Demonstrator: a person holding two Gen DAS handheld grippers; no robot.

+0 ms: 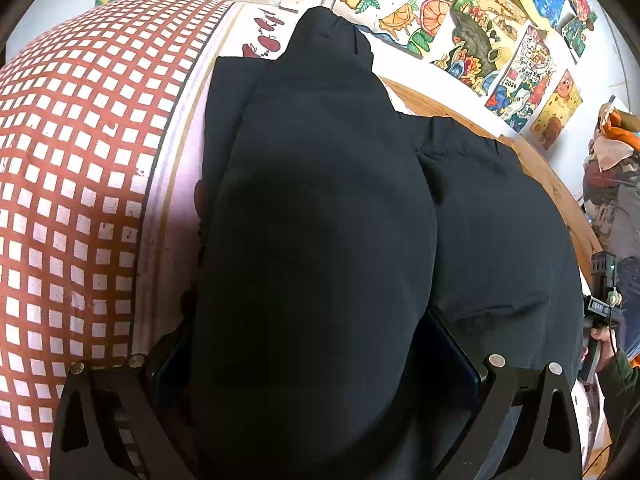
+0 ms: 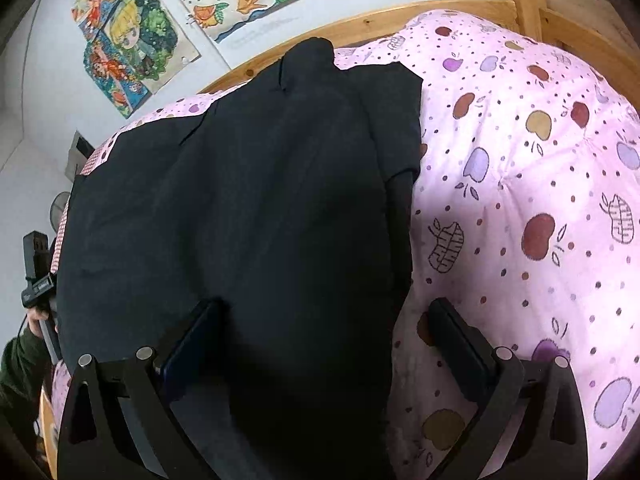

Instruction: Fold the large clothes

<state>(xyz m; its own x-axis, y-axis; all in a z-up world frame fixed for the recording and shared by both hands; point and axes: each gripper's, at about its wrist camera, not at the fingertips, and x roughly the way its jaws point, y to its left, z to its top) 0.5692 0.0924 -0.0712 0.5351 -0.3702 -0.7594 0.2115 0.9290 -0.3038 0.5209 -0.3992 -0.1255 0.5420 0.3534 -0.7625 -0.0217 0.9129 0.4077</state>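
Observation:
A large black garment point(image 1: 320, 208) lies on a bed, folded into a long shape with a second layer to its right in the left wrist view. It also fills the middle of the right wrist view point(image 2: 248, 216). My left gripper point(image 1: 312, 344) is wide open with its fingers on either side of a raised fold of the black cloth. My right gripper point(image 2: 328, 320) is wide open over the garment's right edge, its left finger point(image 2: 192, 336) on the cloth and its right finger point(image 2: 460, 336) over the pink quilt.
A red and white checked cover point(image 1: 68, 184) lies left of the garment. A pink apple-print quilt point(image 2: 520, 200) lies to its right. A wooden bed frame point(image 2: 400, 16) and a wall with colourful drawings point(image 1: 472, 20) are behind. The other hand-held gripper shows at the frame edge point(image 2: 38, 272).

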